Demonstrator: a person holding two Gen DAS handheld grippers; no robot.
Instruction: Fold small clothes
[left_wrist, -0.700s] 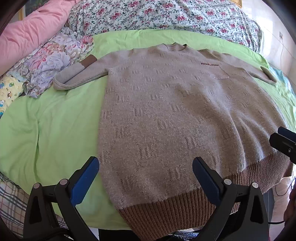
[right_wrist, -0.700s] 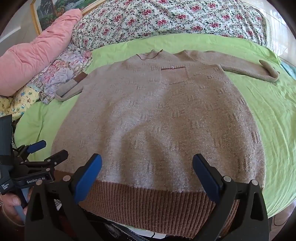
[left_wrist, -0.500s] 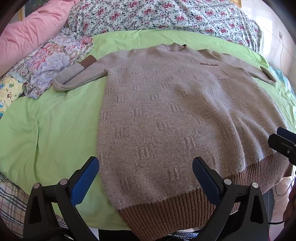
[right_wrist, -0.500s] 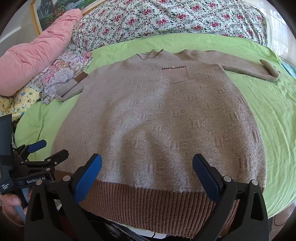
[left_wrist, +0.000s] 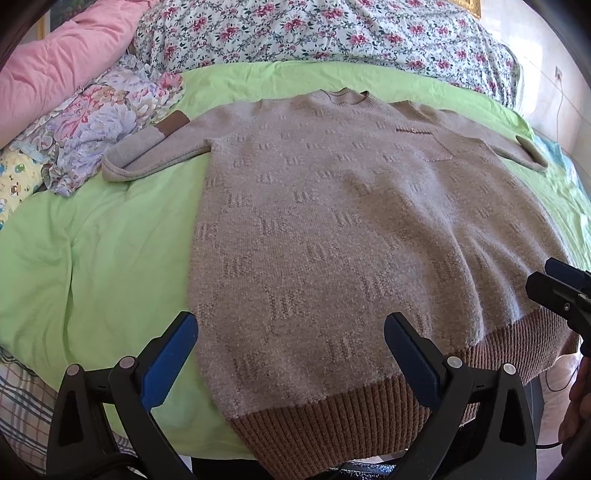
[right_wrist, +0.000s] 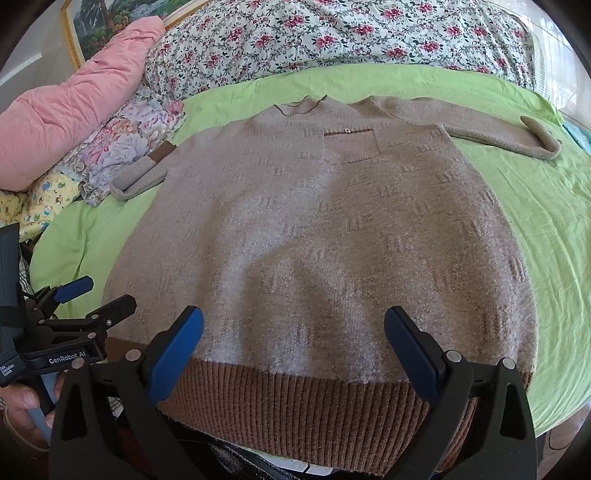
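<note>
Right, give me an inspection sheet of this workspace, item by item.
Surface: bed under a green sheet, wrinkled.
Job's things: sweater spread flat, front up, unfolded; brown hem at the near edge; both sleeves out sideways, cuffs turned back.
Clutter: floral cloth and yellow print cloth at the left; the sweater's left cuff rests against the floral one.
Grippers: left gripper and right gripper both open, empty, above the hem.
Cables: thin dark one at the right edge.
Surroundings: pink quilt, floral quilt, framed picture.
</note>
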